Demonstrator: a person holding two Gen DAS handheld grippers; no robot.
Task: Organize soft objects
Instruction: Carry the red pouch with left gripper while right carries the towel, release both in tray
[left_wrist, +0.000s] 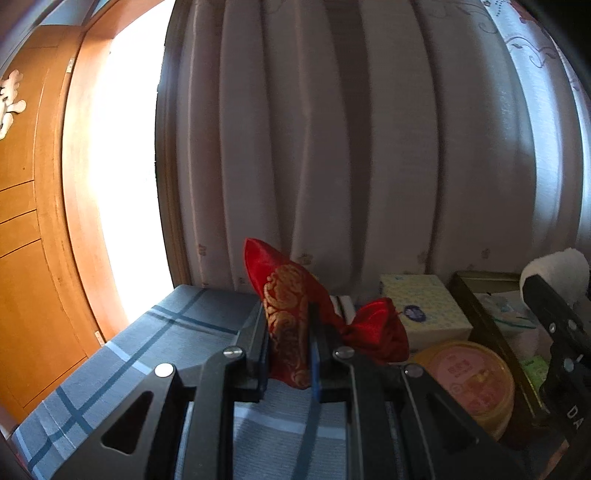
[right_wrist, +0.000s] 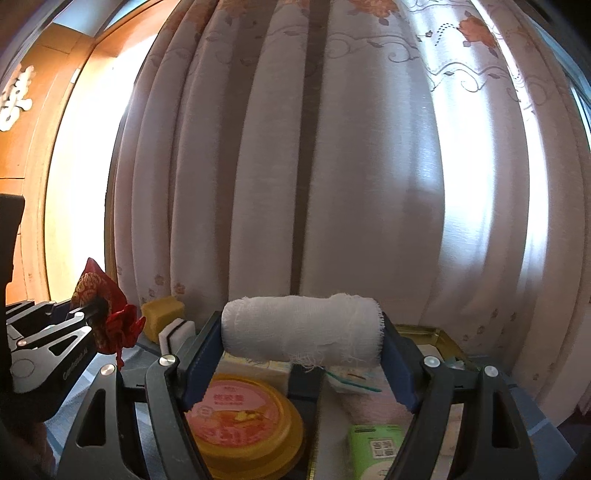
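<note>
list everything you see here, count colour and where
red and gold satin drawstring pouch: 1, red, clamped in left gripper
white gauze roll: 1, white, clamped endwise in right gripper
round yellow tub with pink lid: 1, below the roll
pale tissue box: 1, right of the pouch
green packet: 1, in gold-rimmed tray
yellow sponge block: 1, by the curtain
floral curtain: 1, pinkish white, behind everything
blue plaid cloth: 1, underneath
left gripper: black, shut
right gripper: black, shut
</note>
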